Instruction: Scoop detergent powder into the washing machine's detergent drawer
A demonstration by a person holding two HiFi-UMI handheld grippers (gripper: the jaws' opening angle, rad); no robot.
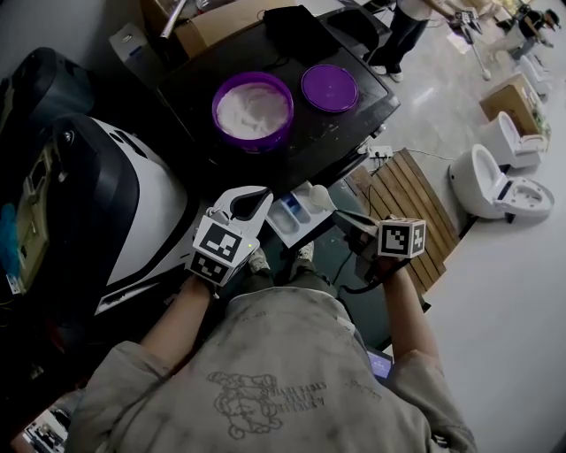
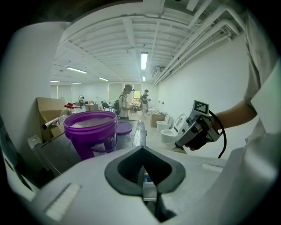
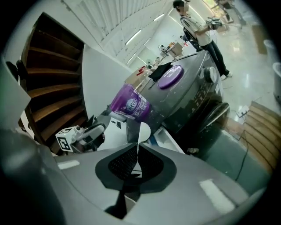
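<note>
A purple bucket (image 1: 253,111) of white powder stands on the dark washing machine's top (image 1: 354,115), its purple lid (image 1: 330,88) lying beside it. The detergent drawer (image 1: 292,217) is pulled out at the machine's front, below the bucket. My right gripper (image 1: 345,217) is shut on a white scoop (image 1: 316,196), held just over the drawer's right end. In the right gripper view the scoop (image 3: 142,132) stands edge-on between the jaws, in front of the bucket (image 3: 129,104). My left gripper (image 1: 263,196) is shut with nothing in it, just left of the drawer.
A white and black appliance (image 1: 133,203) fills the left side. A wooden pallet (image 1: 416,212) lies on the floor to the right, with white toilets (image 1: 495,186) beyond it. Cardboard boxes (image 1: 230,22) stand behind the machine, and a person (image 1: 402,35) stands at the back.
</note>
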